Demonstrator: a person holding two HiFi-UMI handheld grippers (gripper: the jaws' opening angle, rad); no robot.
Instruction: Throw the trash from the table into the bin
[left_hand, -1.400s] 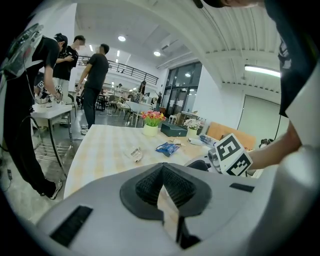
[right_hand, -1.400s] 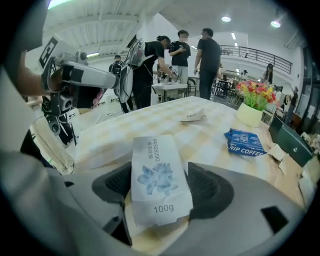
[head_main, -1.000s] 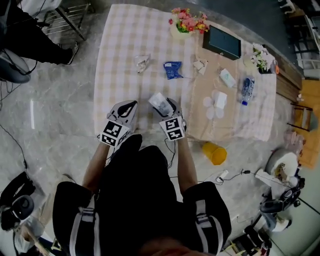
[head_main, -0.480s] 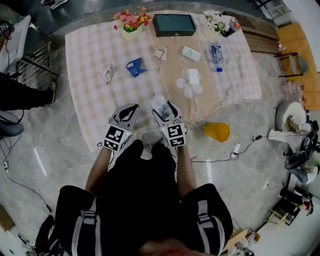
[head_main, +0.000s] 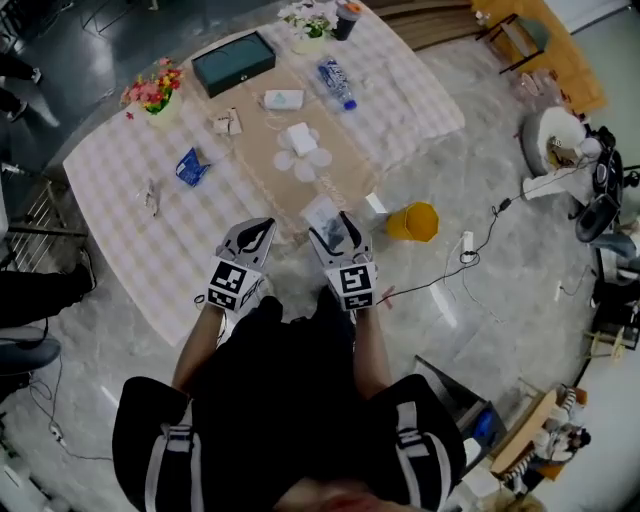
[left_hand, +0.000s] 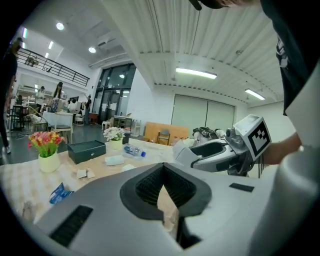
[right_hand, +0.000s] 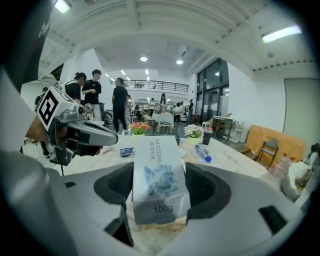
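Pouch (right_hand: 156, 180) clamped upright between right gripper (head_main: 333, 233) jaws; left gripper (left_hand: 162, 195) closed, empty.

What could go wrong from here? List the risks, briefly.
The packet juts past the jaws of the right hand-held gripper, so it may slip out. The yellow bin sits on the floor beside a cable: tripping is possible, and a toss from here could miss.

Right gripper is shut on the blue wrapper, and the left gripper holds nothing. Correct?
No: the right gripper is shut on a pale grey packet marked 100g, as the right gripper view shows. The blue wrapper lies on the table. The left gripper holds nothing.
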